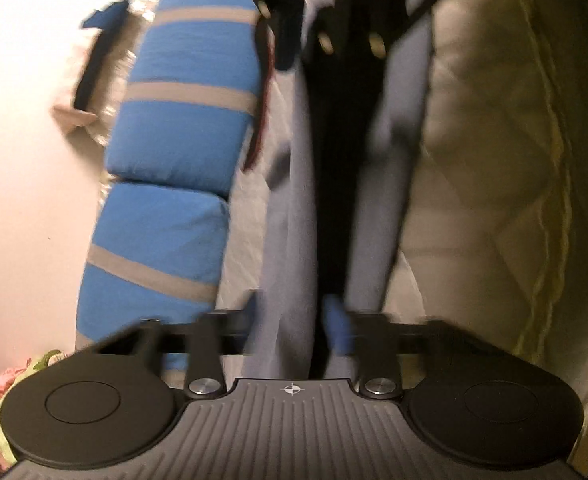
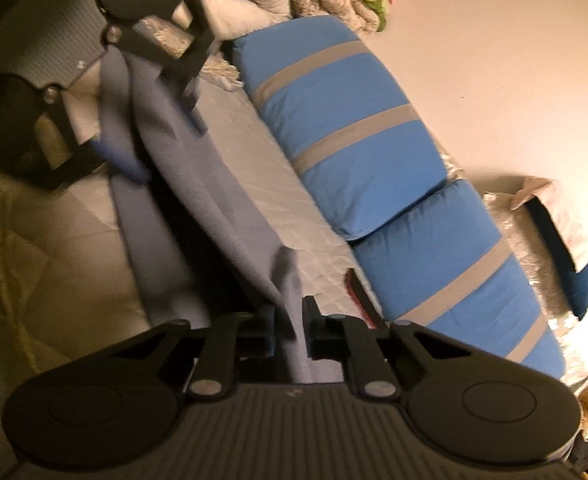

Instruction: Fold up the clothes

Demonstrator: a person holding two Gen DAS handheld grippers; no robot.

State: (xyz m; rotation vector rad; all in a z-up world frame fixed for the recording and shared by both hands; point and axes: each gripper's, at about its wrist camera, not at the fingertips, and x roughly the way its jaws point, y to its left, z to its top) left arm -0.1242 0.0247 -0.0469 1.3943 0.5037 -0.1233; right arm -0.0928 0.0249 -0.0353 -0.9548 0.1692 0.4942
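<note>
Your left gripper has its fingers set apart with the grey-blue garment running between them, though blur hides whether the pads actually touch it, so I cannot tell if it is gripping. From there the cloth stretches as one long band straight across to your right gripper, whose fingers are drawn in close and pinching the other end. The long axis lies between your two hands, beside the blue striped pillows and above the quilted bed; I judge the next fold depends on bringing those ends together.
</note>
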